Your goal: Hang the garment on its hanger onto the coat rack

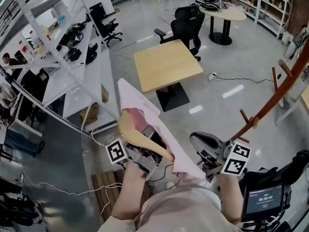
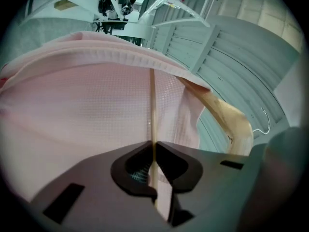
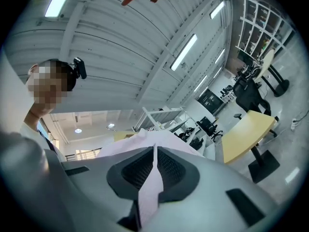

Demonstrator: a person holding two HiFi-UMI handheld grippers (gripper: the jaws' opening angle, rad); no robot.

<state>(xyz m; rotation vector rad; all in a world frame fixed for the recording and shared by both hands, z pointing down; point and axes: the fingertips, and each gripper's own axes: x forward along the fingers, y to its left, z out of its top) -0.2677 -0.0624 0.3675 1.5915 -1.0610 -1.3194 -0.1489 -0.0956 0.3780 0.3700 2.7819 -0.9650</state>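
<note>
You have the pink garment [image 1: 145, 105] draped over its wooden hanger [image 1: 140, 132], so that part is done. The hanging itself is all to come.

Your left gripper [image 2: 153, 146] is clenched on a thin tan strip with pink cloth lying against it. From this angle it is probably the hanger's lower bar, though the strip is seen edge-on and I can't be certain. The curved wooden shoulder of the hanger rises to the right of the jaws in the left gripper view. A thin wire shape beyond it looks like the hook [image 2: 264, 122].

Your right gripper [image 3: 154, 151] is clamped on a fold of the pink fabric, which runs down between the pads and out below them.

In the head view you hold the whole bundle low and close to your body, between the two grippers, with the cloth lying roughly flat rather than hanging down.

The reddish-brown coat rack [image 1: 277, 93] stands off to your right, well apart from the hanger. Its nearest peg [image 1: 248, 120] is bare.

What is left, by my reading:
- Lift the hanger so the garment drops free.
- Carry it across to the rack.
- Settle the hook over a peg.
- Let go with both grippers.
</note>
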